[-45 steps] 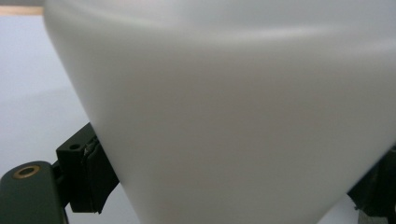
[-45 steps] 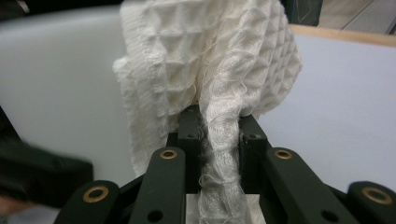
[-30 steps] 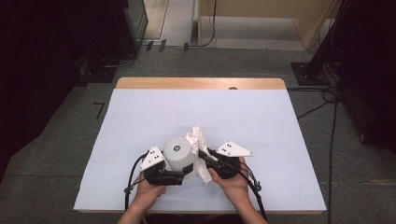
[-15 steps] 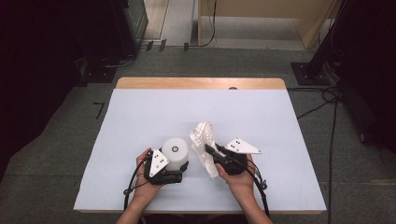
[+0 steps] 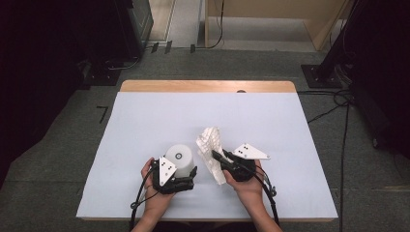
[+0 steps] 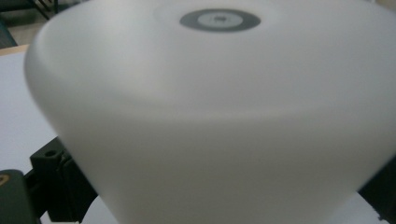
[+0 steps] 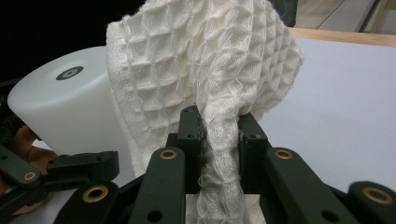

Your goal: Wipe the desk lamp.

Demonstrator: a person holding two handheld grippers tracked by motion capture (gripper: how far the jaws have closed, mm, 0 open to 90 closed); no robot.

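**Right gripper view: waffle cloth pinched, white cup clasped beside it**

Right gripper view has the right gripper [image 7: 219, 135] nearest, its two black jaws closed on a bunched fold of the white waffle-weave cloth [image 7: 205, 60]; the fold runs down between the jaws, and the rest of the cloth stands up above and beyond their tips. Just past the cloth, on its left in this view, sits the white cup [image 7: 65, 112], upside down with a dark ring on its top.

From above, the cup [image 5: 179, 158] stands near the front edge of the desk [image 5: 145, 121], and the left gripper [image 5: 175, 180] lies against its near side, jaws around its base in a grip. The left gripper view looks straight onto the cup [image 6: 219, 116], blurred from closeness, with black jaw parts at either side of it. The cloth [image 5: 211, 150] rises just right of the cup, apart from it, with the right gripper [image 5: 223, 159] at its lower edge. Beyond the cup, the white desk cover runs back to a wooden strip [image 5: 208, 86].
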